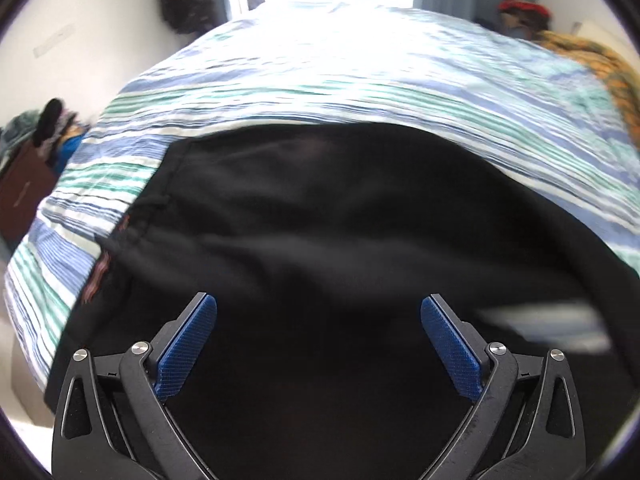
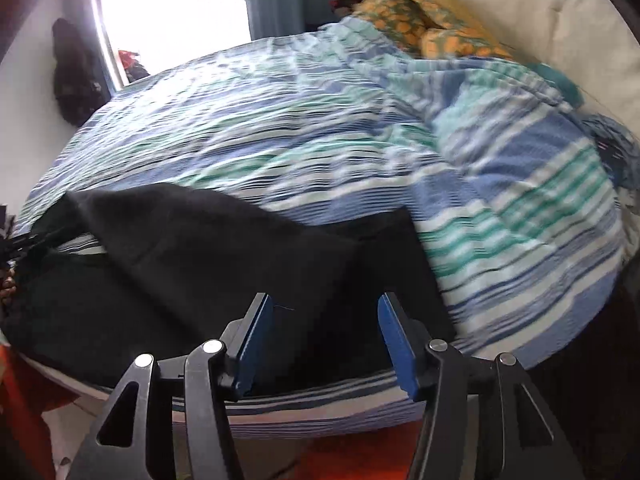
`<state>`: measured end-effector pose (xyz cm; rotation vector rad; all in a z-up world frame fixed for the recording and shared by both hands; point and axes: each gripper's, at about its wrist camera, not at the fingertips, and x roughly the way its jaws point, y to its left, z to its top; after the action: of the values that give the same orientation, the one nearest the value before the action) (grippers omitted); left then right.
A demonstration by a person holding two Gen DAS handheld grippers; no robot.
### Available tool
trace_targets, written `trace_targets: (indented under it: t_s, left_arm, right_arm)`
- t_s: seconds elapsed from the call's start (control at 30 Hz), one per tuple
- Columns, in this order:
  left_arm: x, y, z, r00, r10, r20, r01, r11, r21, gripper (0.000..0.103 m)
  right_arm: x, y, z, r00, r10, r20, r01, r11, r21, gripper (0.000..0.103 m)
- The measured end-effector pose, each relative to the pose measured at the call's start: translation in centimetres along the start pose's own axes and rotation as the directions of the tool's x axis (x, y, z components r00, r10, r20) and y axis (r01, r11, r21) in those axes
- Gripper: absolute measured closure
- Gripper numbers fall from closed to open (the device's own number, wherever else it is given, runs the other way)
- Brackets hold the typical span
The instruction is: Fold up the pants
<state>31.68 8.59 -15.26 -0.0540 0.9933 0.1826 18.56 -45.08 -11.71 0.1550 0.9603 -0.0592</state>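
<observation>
Presently both tongs gape empty: left gripper (image 1: 318,306) and right gripper (image 2: 326,304) over black pants (image 1: 340,220) on striped bedspread (image 1: 360,76).

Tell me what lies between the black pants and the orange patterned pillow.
Only striped bedspread between pants and pillow, per the right wrist view.

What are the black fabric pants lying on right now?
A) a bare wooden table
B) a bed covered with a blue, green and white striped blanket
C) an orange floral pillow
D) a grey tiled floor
B: the black fabric pants are spread on the blue, green and white striped blanket over the bed, while the orange floral pillow lies apart at the far end.
</observation>
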Motion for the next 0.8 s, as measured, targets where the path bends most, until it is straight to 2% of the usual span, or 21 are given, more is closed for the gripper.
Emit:
trace_targets:
  t_s: [0.1,0.17,0.23,0.27,0.3,0.37,0.43,0.5,0.53,0.57,0.63,0.67,0.77,0.8]
  left_arm:
    - [-3.0,-2.7,-5.5,0.994,-0.103,-0.032,0.105,0.991,0.084,0.001]
    - [-3.6,-3.8,-8.9,0.992,-0.116,-0.052,0.122,0.983,0.134,0.001]
    - [-3.2,-3.8,-11.4,0.997,-0.048,-0.055,0.057,0.985,0.162,0.001]
    - [-2.7,-3.2,-12.1,0.998,-0.007,-0.06,0.015,0.99,0.14,0.0]
    - [-2.5,-2.0,-12.3,0.998,0.0,-0.06,0.006,0.995,0.095,0.0]
    - [-2.4,1.0,-11.8,0.999,0.009,-0.038,-0.009,1.0,-0.015,0.0]
    - [-2.2,3.7,-11.4,0.998,0.061,-0.03,-0.063,0.994,-0.089,0.0]
    - [-1.7,5.6,-11.5,0.999,0.009,-0.044,-0.015,0.991,-0.13,0.0]
    - [-1.7,5.9,-11.6,0.999,-0.009,-0.047,0.003,0.992,-0.129,0.0]
    - [-1.9,6.0,-11.6,0.999,-0.001,-0.044,-0.004,0.994,-0.112,0.0]
    - [-2.0,5.0,-11.8,0.998,0.048,-0.041,-0.051,0.997,-0.064,0.0]
    - [-2.0,4.5,-12.1,0.997,0.066,-0.037,-0.068,0.997,-0.049,0.0]
    - [-1.8,3.9,-12.4,0.995,0.097,-0.027,-0.098,0.994,-0.04,0.0]
    - [-1.7,3.9,-12.4,0.995,0.1,-0.026,-0.101,0.994,-0.047,0.0]
  right_arm:
    - [2.2,8.6,-1.5,0.98,0.19,-0.053,-0.194,0.978,-0.074,0.048]
    - [3.8,13.4,-2.9,0.953,0.289,-0.095,-0.298,0.95,-0.095,0.048]
    - [5.4,16.9,-4.7,0.942,0.306,-0.136,-0.323,0.938,-0.127,0.048]
    - [6.4,17.7,-5.5,0.95,0.274,-0.147,-0.296,0.943,-0.155,0.047]
    - [6.8,18.1,-6.1,0.958,0.249,-0.143,-0.272,0.945,-0.18,0.047]
    - [6.8,17.2,-6.3,0.956,0.271,-0.116,-0.287,0.945,-0.158,0.048]
    - [6.6,15.0,-5.7,0.964,0.252,-0.085,-0.258,0.964,-0.06,0.048]
    - [6.4,11.5,-5.4,0.976,0.217,-0.034,-0.213,0.973,0.086,0.048]
    - [6.5,9.1,-5.3,0.977,0.212,-0.003,-0.208,0.96,0.186,0.048]
    - [6.4,6.6,-5.4,0.977,0.209,0.036,-0.211,0.931,0.297,0.048]
    - [5.9,3.2,-5.8,0.974,0.202,0.102,-0.227,0.865,0.448,0.048]
    - [5.7,2.2,-5.8,0.971,0.205,0.126,-0.24,0.836,0.493,0.046]
    - [5.8,1.3,-5.7,0.952,0.245,0.185,-0.306,0.775,0.553,0.03]
    - [6.1,1.2,-5.5,0.948,0.252,0.194,-0.318,0.756,0.572,0.029]
